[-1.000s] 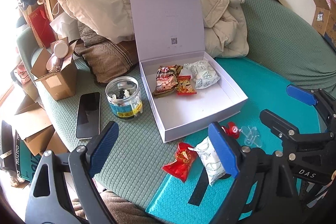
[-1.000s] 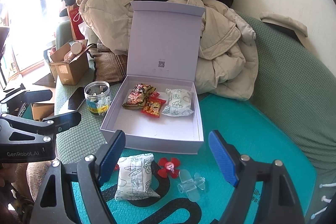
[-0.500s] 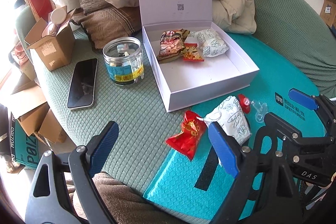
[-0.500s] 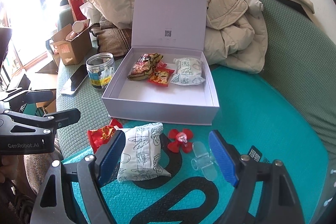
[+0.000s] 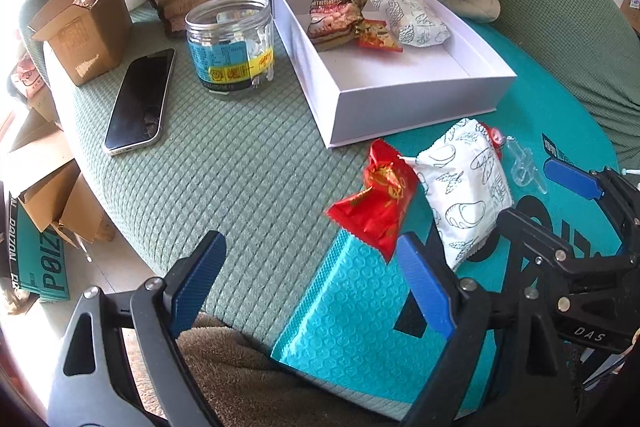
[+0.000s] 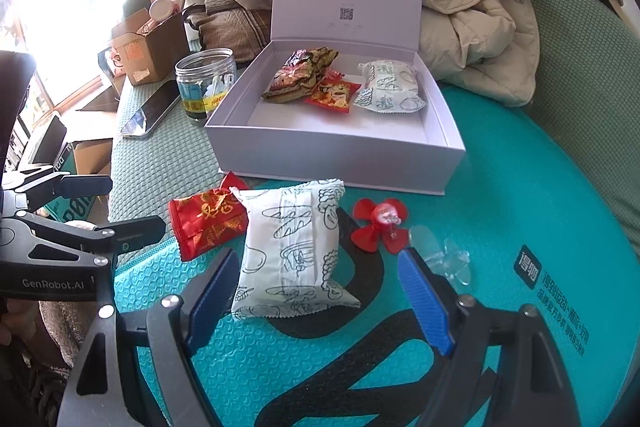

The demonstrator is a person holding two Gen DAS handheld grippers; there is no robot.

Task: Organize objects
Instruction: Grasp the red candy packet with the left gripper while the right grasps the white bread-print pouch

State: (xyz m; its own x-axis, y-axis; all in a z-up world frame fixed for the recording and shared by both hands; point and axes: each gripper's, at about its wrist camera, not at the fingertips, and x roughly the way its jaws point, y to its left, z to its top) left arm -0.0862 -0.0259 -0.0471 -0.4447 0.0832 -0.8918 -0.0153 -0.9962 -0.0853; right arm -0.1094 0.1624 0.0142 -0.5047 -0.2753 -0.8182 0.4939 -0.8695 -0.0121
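Note:
An open white box (image 5: 416,103) (image 6: 332,163) holds three snack packets. In front of it on the teal mat lie a red packet (image 5: 380,199) (image 6: 208,219), a white printed packet (image 5: 464,183) (image 6: 292,255), a red propeller toy (image 6: 380,223) and a clear propeller toy (image 6: 444,259). My left gripper (image 5: 312,287) is open and empty, just short of the red packet. My right gripper (image 6: 320,299) is open and empty, its jaws either side of the white packet's near end.
A clear jar (image 5: 232,43), a phone (image 5: 140,99) and a cardboard box (image 5: 80,35) sit left of the white box on the green sofa cover. Coats (image 6: 472,11) pile up behind. The sofa edge drops to the floor at left.
Both grippers have moved forward and down toward the packets in front of the box. The objects have not moved.

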